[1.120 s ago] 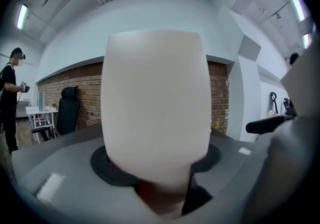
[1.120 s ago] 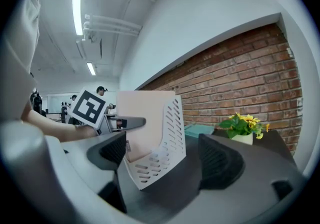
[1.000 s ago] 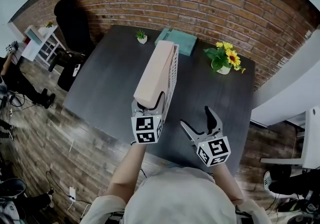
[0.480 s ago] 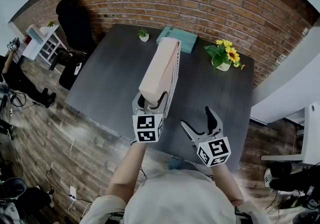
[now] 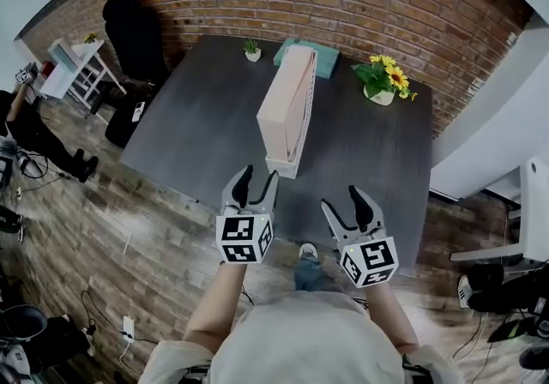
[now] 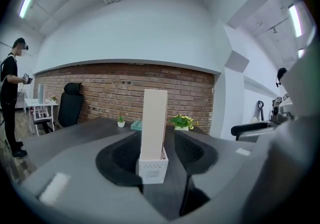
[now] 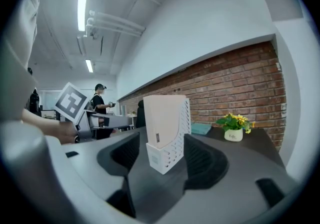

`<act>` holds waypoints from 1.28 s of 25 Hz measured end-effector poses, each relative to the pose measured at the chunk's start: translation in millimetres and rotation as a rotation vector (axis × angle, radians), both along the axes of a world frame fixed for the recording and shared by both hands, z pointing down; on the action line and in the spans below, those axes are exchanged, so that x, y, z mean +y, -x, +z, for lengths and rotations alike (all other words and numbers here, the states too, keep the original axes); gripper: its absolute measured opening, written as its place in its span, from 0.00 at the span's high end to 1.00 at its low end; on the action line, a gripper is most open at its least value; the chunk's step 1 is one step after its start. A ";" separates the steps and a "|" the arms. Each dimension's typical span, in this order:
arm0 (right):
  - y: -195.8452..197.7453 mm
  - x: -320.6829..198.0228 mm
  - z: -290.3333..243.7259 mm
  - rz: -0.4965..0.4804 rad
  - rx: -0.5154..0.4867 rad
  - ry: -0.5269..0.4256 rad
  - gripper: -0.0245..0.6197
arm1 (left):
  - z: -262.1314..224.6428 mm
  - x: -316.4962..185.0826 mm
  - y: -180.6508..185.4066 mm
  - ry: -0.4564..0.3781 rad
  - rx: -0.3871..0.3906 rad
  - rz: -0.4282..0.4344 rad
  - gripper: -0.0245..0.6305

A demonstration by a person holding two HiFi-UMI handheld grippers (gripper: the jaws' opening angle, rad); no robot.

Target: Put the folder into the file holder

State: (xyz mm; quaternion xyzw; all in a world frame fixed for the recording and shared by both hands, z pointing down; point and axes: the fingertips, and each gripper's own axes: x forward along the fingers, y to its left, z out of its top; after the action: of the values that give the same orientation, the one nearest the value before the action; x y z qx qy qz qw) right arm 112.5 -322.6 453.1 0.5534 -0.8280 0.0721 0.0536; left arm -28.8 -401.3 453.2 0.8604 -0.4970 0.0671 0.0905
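A tall beige folder [image 5: 289, 102] stands upright inside the white slotted file holder [image 5: 284, 164] in the middle of the dark table [image 5: 193, 129]. My left gripper [image 5: 256, 187] hovers just off the holder's near end, apart from it. Its jaws are closing with nothing between them. My right gripper [image 5: 344, 204] is further right by the table's near edge, jaws also closing on nothing. In the left gripper view the folder [image 6: 154, 120] and holder [image 6: 152, 169] stand straight ahead past the jaws. The right gripper view shows the holder [image 7: 169, 159] from its corner.
At the table's far end stand a pot of yellow flowers [image 5: 383, 86], a small green plant [image 5: 252, 50] and a teal book [image 5: 322, 55]. A black office chair [image 5: 131, 27] and white shelf [image 5: 79, 65] are off to the left. A person [image 6: 11, 99] stands far left.
My left gripper has come off the folder's near end and drawn back toward me. The folder now stands alone in the holder. The right gripper has also pulled back a little.
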 end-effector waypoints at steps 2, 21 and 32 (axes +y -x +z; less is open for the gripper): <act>6.0 15.4 -0.7 0.013 0.006 -0.003 0.62 | 1.2 22.0 7.7 0.013 0.002 0.006 0.68; 60.1 167.1 -5.8 0.051 0.055 -0.057 0.96 | 23.4 211.1 89.4 0.049 0.028 -0.028 0.95; 71.7 220.1 -2.8 0.068 0.052 -0.067 0.96 | 31.2 268.1 110.8 0.053 0.023 -0.022 0.95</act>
State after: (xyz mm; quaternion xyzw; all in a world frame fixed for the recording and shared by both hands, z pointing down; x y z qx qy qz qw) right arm 40.7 -102.5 450.3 0.5844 -0.8091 0.0317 0.0539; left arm -139.6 -133.2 484.4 0.8529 -0.5034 0.0692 0.1199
